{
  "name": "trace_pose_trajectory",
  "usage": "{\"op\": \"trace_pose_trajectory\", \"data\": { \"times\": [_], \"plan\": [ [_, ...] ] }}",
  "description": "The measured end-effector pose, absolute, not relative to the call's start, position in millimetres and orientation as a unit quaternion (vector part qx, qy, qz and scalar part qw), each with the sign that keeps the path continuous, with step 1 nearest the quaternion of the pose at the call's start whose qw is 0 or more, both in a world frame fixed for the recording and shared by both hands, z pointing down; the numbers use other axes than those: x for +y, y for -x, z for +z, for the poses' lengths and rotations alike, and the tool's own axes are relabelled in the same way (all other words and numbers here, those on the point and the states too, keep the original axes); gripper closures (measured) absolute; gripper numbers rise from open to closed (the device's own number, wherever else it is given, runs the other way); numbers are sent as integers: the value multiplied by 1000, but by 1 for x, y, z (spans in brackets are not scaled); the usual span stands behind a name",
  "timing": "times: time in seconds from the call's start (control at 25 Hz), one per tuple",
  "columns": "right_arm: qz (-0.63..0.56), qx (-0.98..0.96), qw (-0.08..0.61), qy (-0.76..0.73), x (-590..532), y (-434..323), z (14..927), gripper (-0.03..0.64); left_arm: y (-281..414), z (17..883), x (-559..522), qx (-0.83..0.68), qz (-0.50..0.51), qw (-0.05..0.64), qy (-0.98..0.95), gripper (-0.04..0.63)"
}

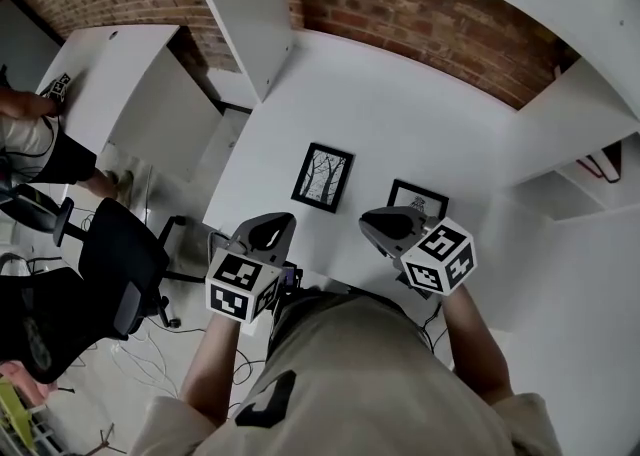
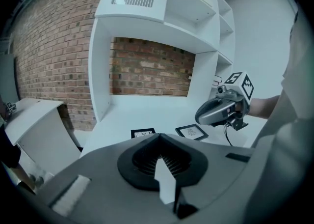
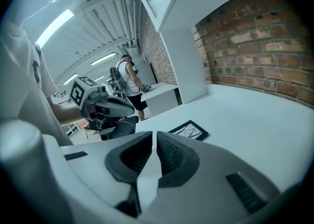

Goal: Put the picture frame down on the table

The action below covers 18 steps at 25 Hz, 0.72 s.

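Black frame [image 1: 425,196] flat on table [image 1: 400,114] | we judge placing done | left fingers [image 2: 140,161], right fingers [image 3: 130,156] clenched, empty | next: retreat

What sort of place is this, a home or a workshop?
Probably an office or lab workspace: a white desk with shelving against a bare brick wall, a black office chair, and another person at a neighbouring desk.

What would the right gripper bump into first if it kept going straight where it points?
Probably the white table, just beside the tree picture frame; the right gripper tilts down, depth unclear.
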State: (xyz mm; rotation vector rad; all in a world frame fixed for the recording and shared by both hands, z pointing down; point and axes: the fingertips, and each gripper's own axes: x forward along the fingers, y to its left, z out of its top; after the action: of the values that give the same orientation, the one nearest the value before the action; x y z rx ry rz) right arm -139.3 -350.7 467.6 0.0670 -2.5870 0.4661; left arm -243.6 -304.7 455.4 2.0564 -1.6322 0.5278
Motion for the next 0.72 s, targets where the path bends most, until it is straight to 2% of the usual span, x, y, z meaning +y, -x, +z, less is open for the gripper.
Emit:
{"op": "trace_pose_trajectory", "data": {
  "times": [0.2, 0.48, 0.72],
  "plan": [
    [147, -952, 269, 5, -311, 154, 455, 592, 260, 454, -293, -601, 182, 231, -743, 591],
    [284, -932, 221, -31, -286, 166, 435, 593, 260, 458, -269, -585, 178, 239, -755, 592],
    [295, -928, 224, -28, -252, 178, 436, 598, 271, 457, -245, -584, 166, 248, -755, 591]
  ]
}}
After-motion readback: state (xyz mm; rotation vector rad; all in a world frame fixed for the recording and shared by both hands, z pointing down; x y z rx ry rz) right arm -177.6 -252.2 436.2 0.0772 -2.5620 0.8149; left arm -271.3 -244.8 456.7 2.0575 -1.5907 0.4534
